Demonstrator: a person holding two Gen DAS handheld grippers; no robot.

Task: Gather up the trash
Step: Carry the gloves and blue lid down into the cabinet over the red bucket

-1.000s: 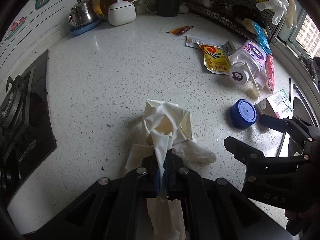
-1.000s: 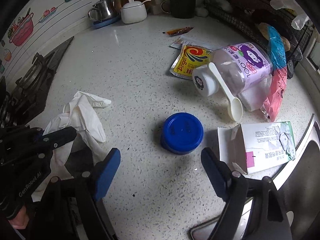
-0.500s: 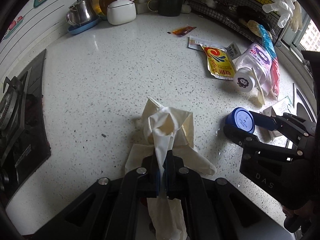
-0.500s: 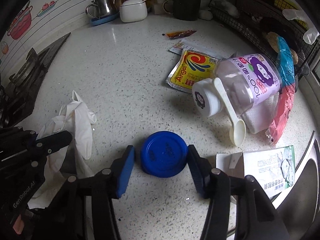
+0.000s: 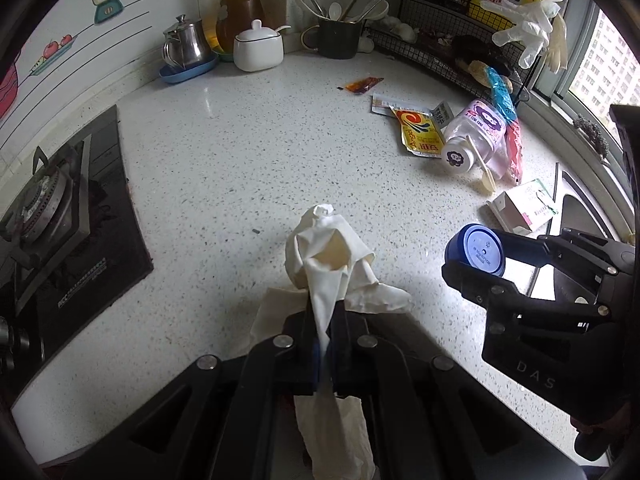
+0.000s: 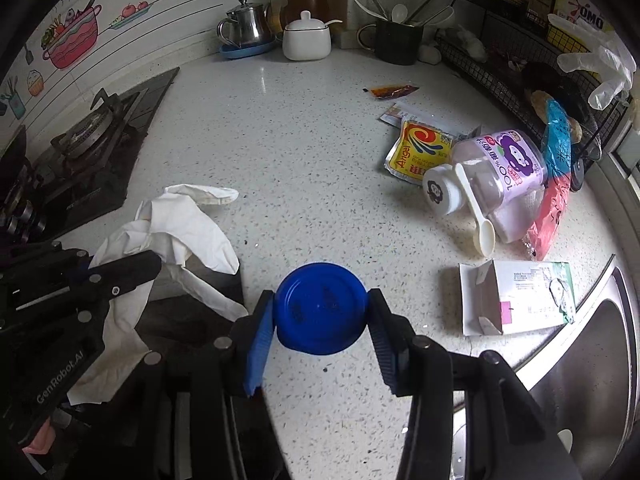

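My left gripper (image 5: 323, 334) is shut on a crumpled cream rubber glove (image 5: 326, 254) and holds it above the speckled counter (image 5: 240, 152). The glove also shows in the right wrist view (image 6: 176, 232). My right gripper (image 6: 320, 322) is shut on a blue round lid (image 6: 320, 312), lifted off the counter; the lid also shows in the left wrist view (image 5: 482, 250). More trash lies at the right: a yellow packet (image 6: 418, 150), a purple-labelled bottle (image 6: 496, 168) with a white spoon (image 6: 478, 214), a torn white carton (image 6: 516, 296), a small red sachet (image 6: 394, 90).
A gas hob (image 6: 84, 140) is at the left. A kettle (image 6: 244, 26), a white sugar pot (image 6: 306, 38) and a utensil mug (image 6: 400, 40) stand at the back. A wire rack (image 6: 520, 52) runs along the right, and a sink (image 6: 592, 380) is at the lower right.
My right gripper moved up to the blue lid, closed on it and lifted it off the counter. My left gripper kept hold of the glove and rose.
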